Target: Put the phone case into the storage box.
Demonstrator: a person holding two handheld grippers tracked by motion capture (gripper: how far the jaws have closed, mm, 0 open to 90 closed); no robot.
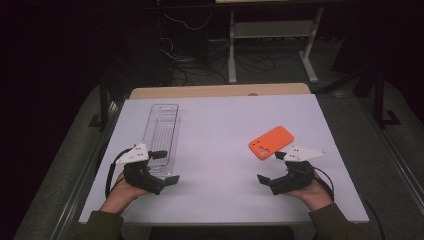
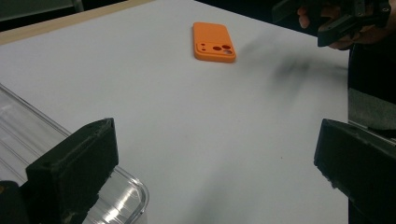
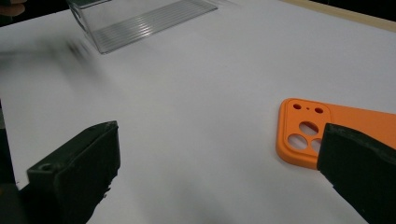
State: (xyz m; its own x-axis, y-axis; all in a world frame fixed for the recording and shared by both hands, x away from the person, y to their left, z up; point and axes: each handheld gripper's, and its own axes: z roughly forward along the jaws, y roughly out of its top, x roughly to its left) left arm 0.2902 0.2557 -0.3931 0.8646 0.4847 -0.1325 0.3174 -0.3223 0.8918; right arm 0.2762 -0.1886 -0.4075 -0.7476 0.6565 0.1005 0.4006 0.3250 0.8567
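Note:
An orange phone case (image 1: 271,142) lies flat on the white table (image 1: 220,125), right of the middle, camera holes facing up. A long clear plastic tray (image 1: 162,132) lies on the left side. My left gripper (image 1: 166,167) hovers at the tray's near end, open, with nothing between its fingers. My right gripper (image 1: 270,167) sits just in front of the case, open and empty. In the left gripper view the case (image 2: 213,42) lies far ahead and the tray's corner (image 2: 126,186) is beside the left jaw. In the right gripper view the case (image 3: 303,133) is by the right jaw and the tray (image 3: 140,18) is far off.
A wooden strip (image 1: 220,91) runs along the table's far edge. Behind it on the dark floor stand a white desk frame (image 1: 270,45) and loose cables (image 1: 185,60). The table's white middle lies between the two grippers.

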